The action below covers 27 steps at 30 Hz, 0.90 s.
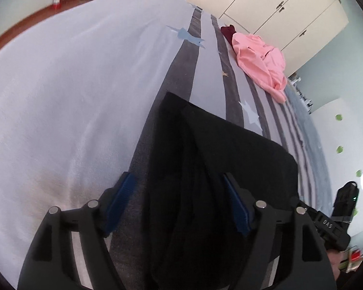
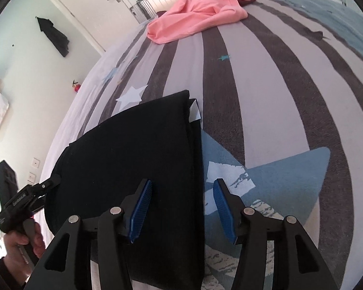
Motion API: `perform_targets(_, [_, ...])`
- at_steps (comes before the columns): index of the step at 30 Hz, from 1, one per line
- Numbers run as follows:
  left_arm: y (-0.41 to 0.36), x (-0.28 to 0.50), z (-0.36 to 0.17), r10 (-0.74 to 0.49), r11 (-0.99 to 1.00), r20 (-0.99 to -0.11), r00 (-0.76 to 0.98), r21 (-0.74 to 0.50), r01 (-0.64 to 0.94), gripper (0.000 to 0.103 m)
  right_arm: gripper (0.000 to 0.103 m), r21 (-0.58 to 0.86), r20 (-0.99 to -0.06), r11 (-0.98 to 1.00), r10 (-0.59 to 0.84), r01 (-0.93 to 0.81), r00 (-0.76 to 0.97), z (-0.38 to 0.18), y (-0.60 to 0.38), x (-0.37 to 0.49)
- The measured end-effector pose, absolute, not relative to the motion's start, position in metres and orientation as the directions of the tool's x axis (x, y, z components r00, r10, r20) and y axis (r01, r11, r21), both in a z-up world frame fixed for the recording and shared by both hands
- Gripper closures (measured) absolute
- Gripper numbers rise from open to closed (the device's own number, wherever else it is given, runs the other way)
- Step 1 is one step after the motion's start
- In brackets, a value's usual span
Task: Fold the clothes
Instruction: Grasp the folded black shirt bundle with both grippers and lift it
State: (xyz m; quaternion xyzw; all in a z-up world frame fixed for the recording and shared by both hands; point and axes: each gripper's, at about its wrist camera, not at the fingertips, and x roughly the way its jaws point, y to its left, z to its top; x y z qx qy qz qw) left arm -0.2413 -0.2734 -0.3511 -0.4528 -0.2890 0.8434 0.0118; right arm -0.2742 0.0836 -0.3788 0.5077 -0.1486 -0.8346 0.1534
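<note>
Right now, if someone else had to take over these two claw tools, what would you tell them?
Left gripper: open, jaws either side of the folded black garment, not pinching it.
Right gripper: open over the garment's right edge.
Done: black garment lies folded flat on the striped bed.
Left: pink garment and a dark red one, heaped unfolded at the far side.

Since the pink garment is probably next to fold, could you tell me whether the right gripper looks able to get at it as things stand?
Probably yes. The right gripper is open and holds nothing, and only bare striped bedspread lies between the black garment and the pink garment, though it lies well across the bed.
</note>
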Motion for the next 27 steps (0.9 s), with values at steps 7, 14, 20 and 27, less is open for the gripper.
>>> perform_targets(7, [-0.266,-0.240,-0.355,0.332,-0.823,-0.738,-0.588,-0.531,0.201,0.034,0.052,0.466,-0.780,-0.876,-0.471,0.120,-0.412,-0.382,0.083,-0.270])
perform_targets(14, [-0.256,-0.249,-0.365,0.354,-0.823,-0.737,-0.575,-0.538,0.182,0.039,0.052,0.527,-0.751,-0.840,-0.533,0.133,-0.390,-0.390,0.078,-0.285])
perform_targets(20, [-0.255,-0.254,-0.367,0.374,-0.822,-0.739,-0.560,-0.543,0.168,0.049,0.052,0.572,-0.725,-0.809,-0.576,0.136,-0.378,-0.395,0.076,-0.300])
perform_targets(27, [-0.247,-0.252,-0.346,0.330,-0.855,-0.758,-0.563,-0.492,0.162,0.070,0.088,0.559,-0.734,-0.812,-0.579,0.168,-0.354,-0.384,0.074,-0.303])
